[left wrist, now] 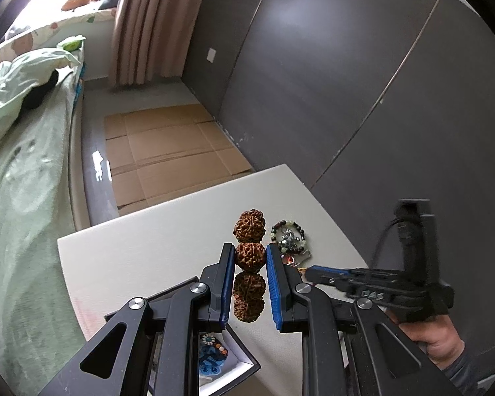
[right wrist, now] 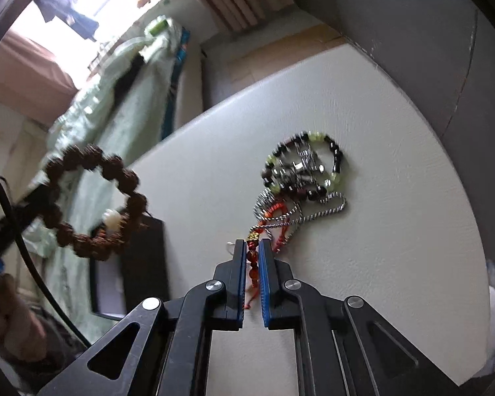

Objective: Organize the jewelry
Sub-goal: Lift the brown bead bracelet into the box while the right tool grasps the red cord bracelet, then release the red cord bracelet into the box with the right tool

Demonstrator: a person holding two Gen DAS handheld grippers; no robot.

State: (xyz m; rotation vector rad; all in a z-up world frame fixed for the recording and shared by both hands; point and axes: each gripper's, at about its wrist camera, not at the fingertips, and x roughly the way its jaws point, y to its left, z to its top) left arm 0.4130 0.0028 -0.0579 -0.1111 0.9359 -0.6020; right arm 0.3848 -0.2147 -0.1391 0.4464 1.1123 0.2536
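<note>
My left claw (left wrist: 249, 260) pinches the brown seed bracelet (left wrist: 249, 231); my right claw (right wrist: 253, 250) grips the red beaded cord (right wrist: 252, 257), lower centre.

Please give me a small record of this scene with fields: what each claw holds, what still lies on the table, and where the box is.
left claw: shut on the brown seed-bead bracelet, held in the air
right claw: shut on the red bead string, low over the white table
on table: dark and green bead bracelet, silver twisted chain, tangled in one pile
jewelry box: below the left claw, holds a blue flower piece
</note>
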